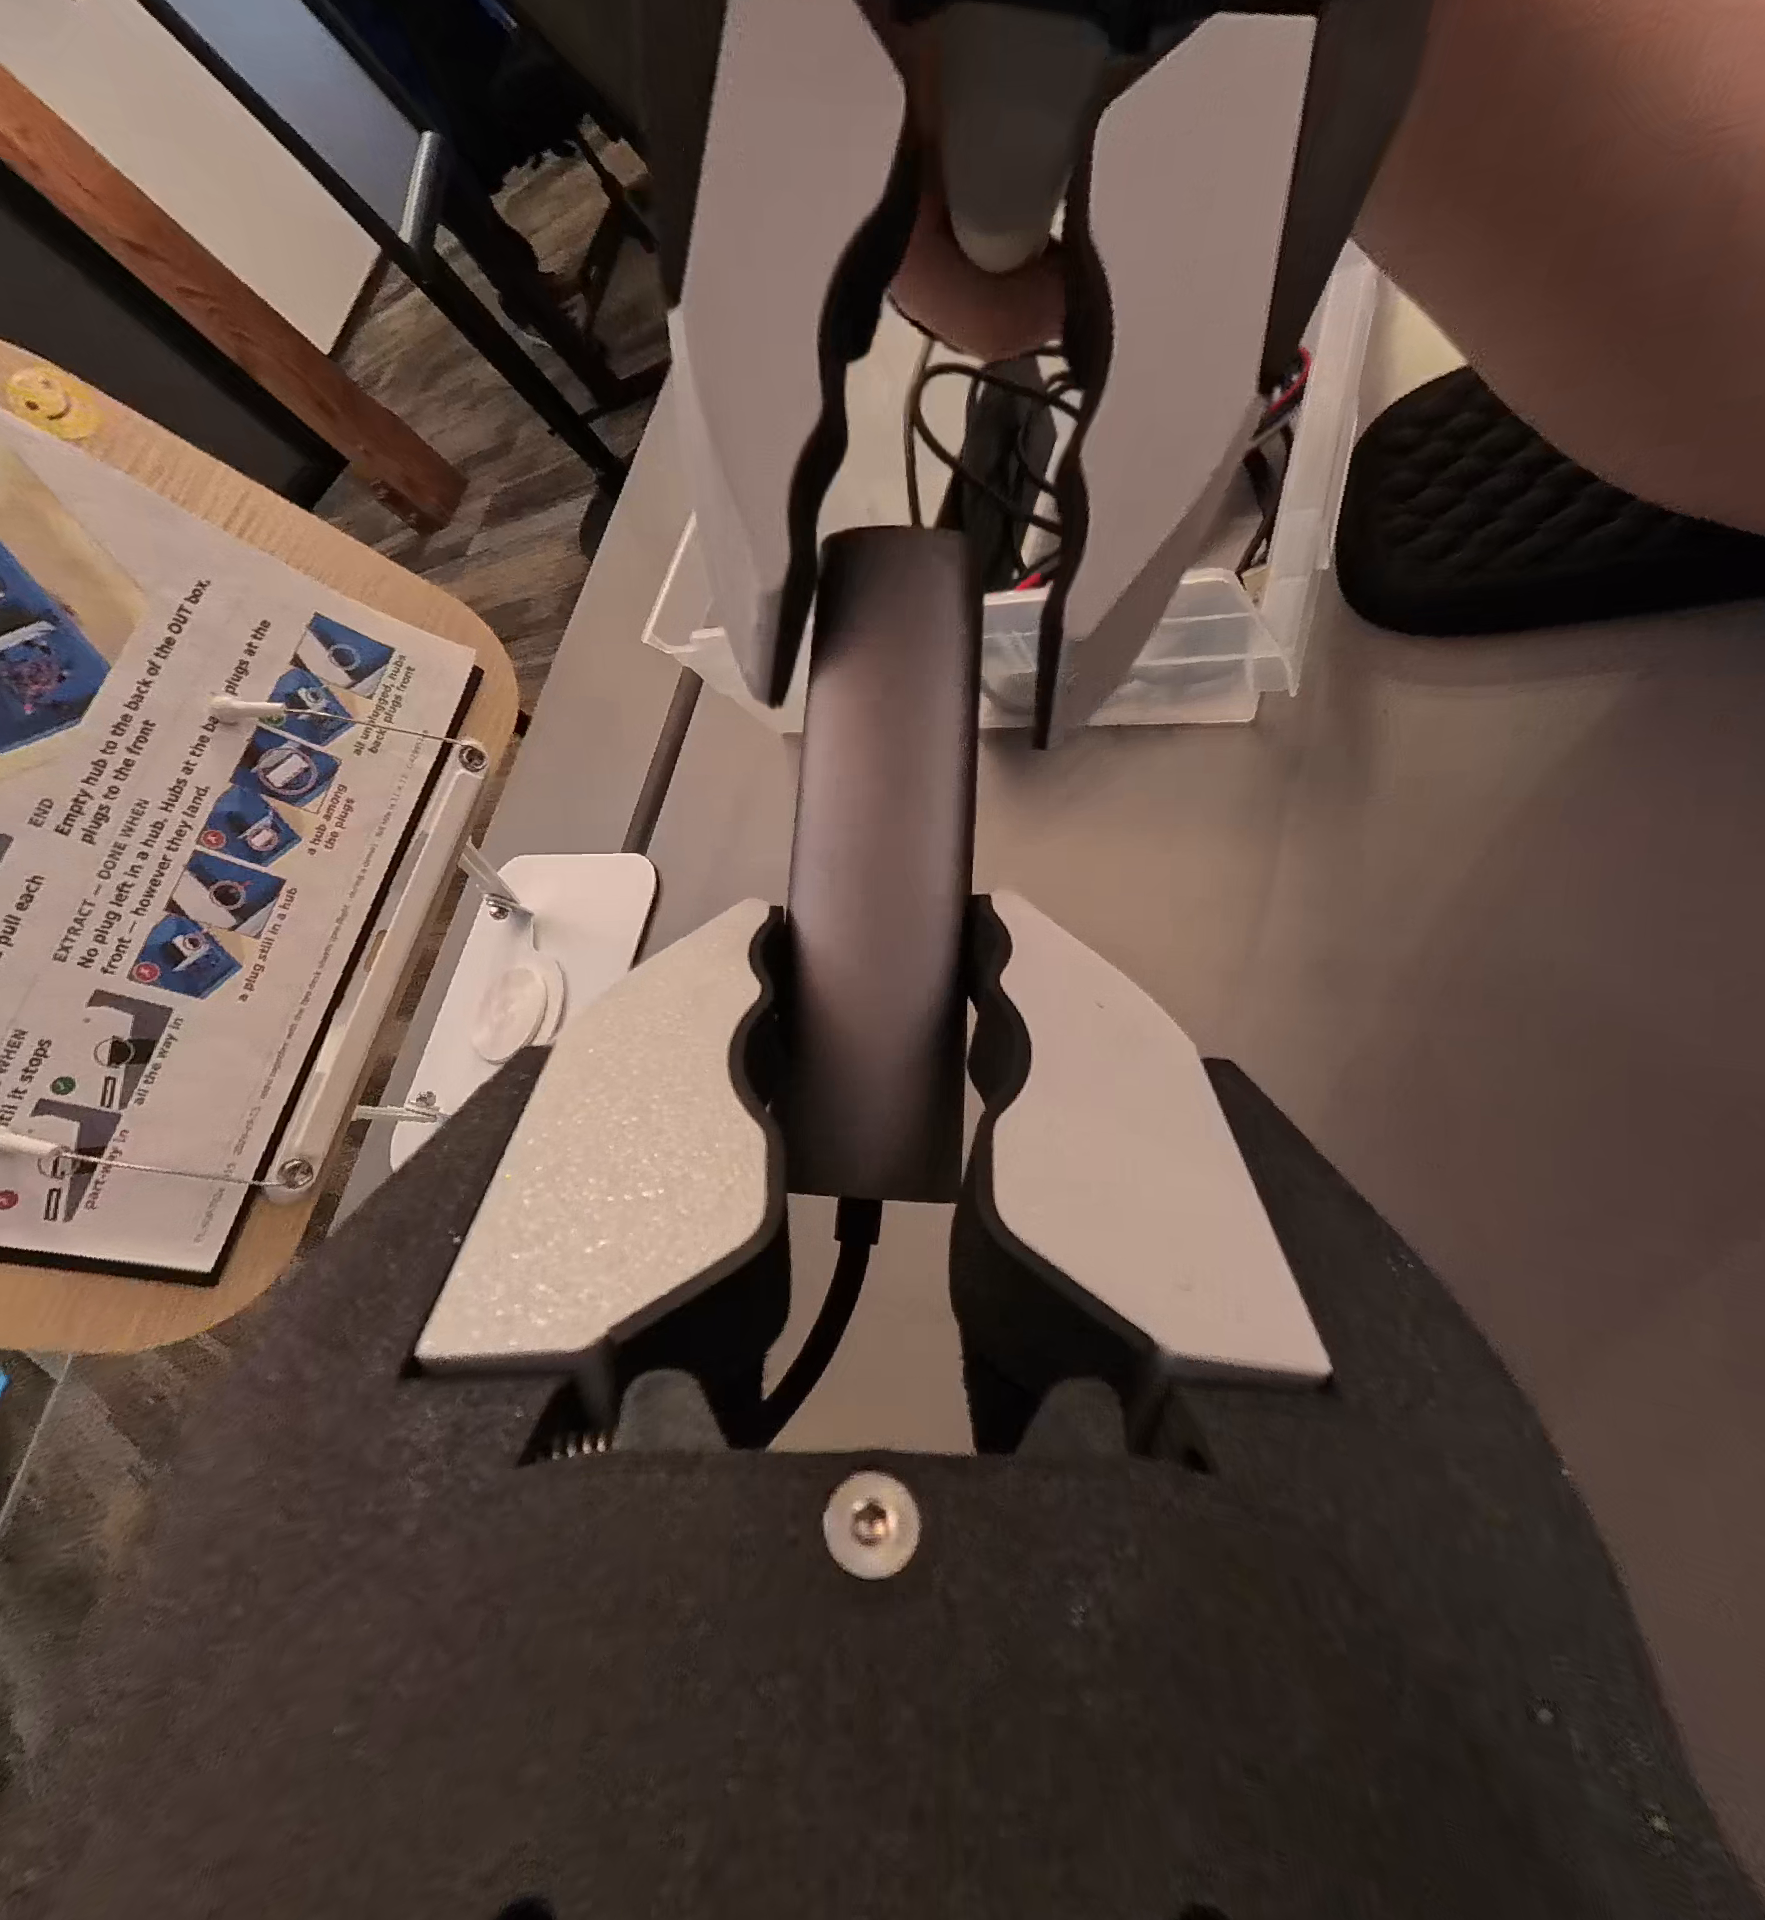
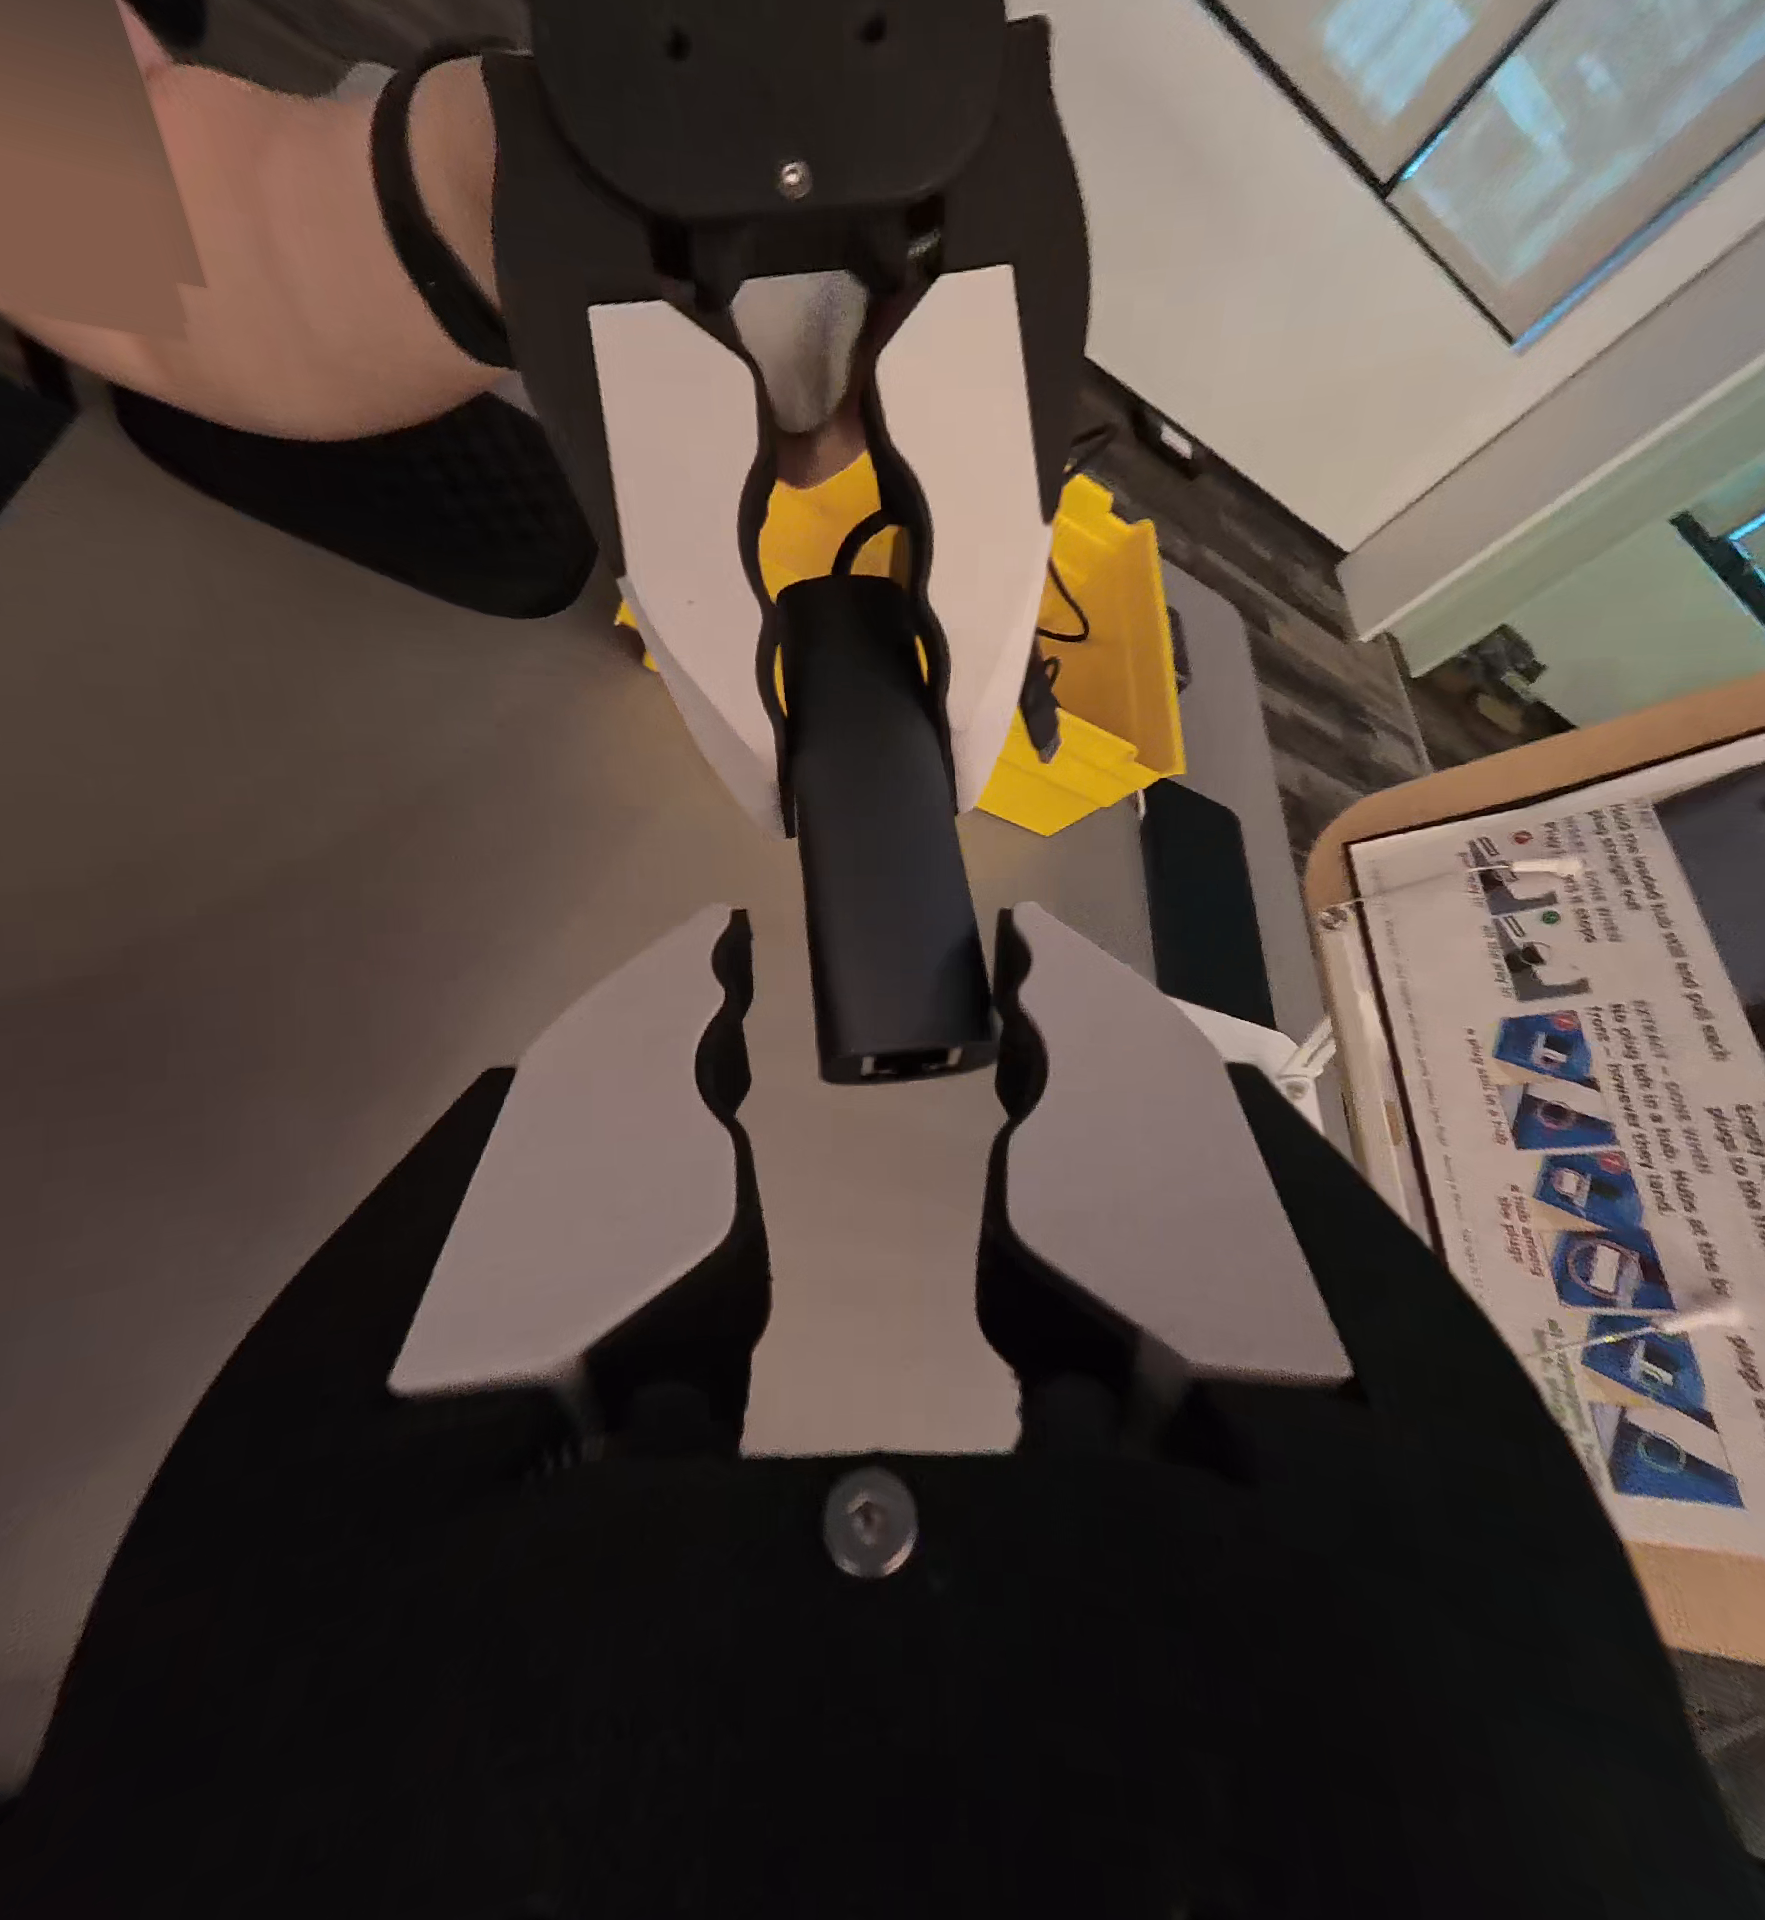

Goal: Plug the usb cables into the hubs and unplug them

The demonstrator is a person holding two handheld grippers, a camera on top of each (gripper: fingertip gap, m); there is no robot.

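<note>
A black USB hub (image 1: 883, 831) is held lengthwise between the two grippers, above the grey table (image 1: 1377, 1039). My left gripper (image 1: 878, 935) is shut on the hub's near end, and the hub's own black cable (image 1: 836, 1309) hangs down between the fingers. My right gripper (image 1: 914, 717) faces it from the far side. In the right wrist view, my right gripper (image 2: 873, 925) is open and empty. Its fingers straddle the hub's port end (image 2: 904, 1060), with a gap on the left side. The left gripper (image 2: 873, 805) grips the hub (image 2: 888, 914) farther back.
A yellow bin (image 2: 1096, 727) with a loose black cable (image 2: 1049, 717) stands behind the left gripper. A clear plastic box (image 1: 1221, 644) holding cables stands behind the right gripper. An instruction sheet (image 1: 182, 883) on a wooden board lies to the side. A person's arm (image 1: 1636, 260) is at upper right. The tips of both grippers are at nearly the same place.
</note>
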